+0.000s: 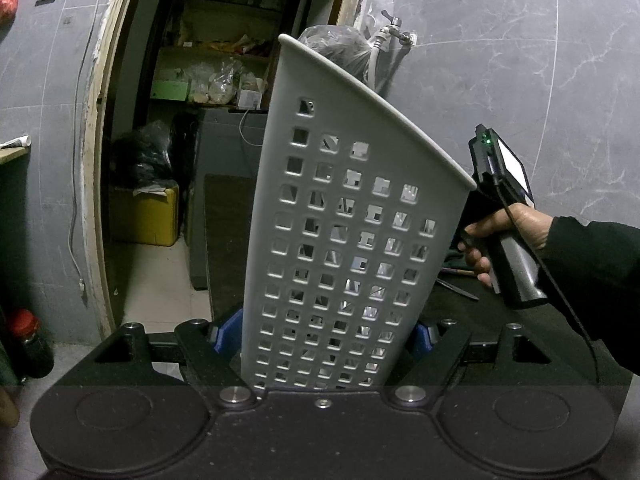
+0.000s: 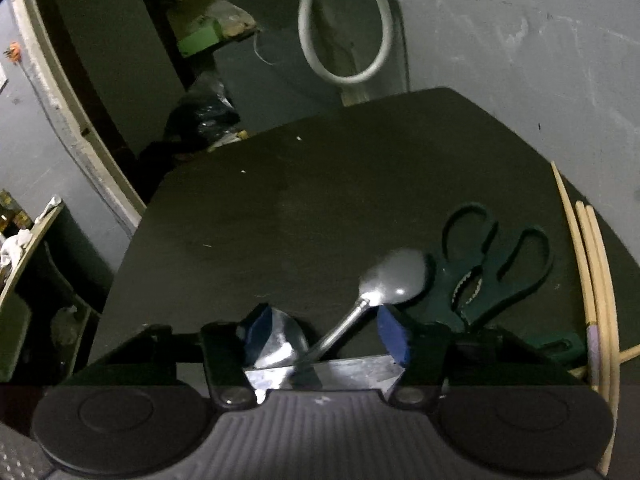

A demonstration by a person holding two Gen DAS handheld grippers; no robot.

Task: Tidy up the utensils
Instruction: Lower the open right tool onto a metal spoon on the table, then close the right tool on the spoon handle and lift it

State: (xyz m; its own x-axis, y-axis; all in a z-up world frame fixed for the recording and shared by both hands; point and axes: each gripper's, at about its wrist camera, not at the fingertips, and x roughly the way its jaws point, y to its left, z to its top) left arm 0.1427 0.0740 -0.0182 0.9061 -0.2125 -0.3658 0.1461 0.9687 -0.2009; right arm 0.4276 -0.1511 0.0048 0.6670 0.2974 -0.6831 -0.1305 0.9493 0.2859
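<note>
My left gripper (image 1: 324, 334) is shut on a white perforated utensil holder (image 1: 340, 220), which stands tilted and fills the middle of the left wrist view. A metal spoon (image 2: 394, 276) lies on the dark table (image 2: 320, 180). Its handle runs back between the blue pads of my right gripper (image 2: 324, 332), which is open, with a gap on either side of the handle. Dark green scissors (image 2: 496, 264) lie just right of the spoon's bowl. Pale wooden chopsticks (image 2: 592, 280) rest along the table's right edge. A hand (image 1: 508, 224) holds the right gripper's handle beside the holder.
Behind the table is a grey marbled wall with a tap (image 1: 394, 30) and a white hose (image 2: 344, 76). An open doorway at left shows cluttered shelves (image 1: 216, 80) and a yellow box (image 1: 146, 216). A red-capped bottle (image 1: 28, 340) stands low at far left.
</note>
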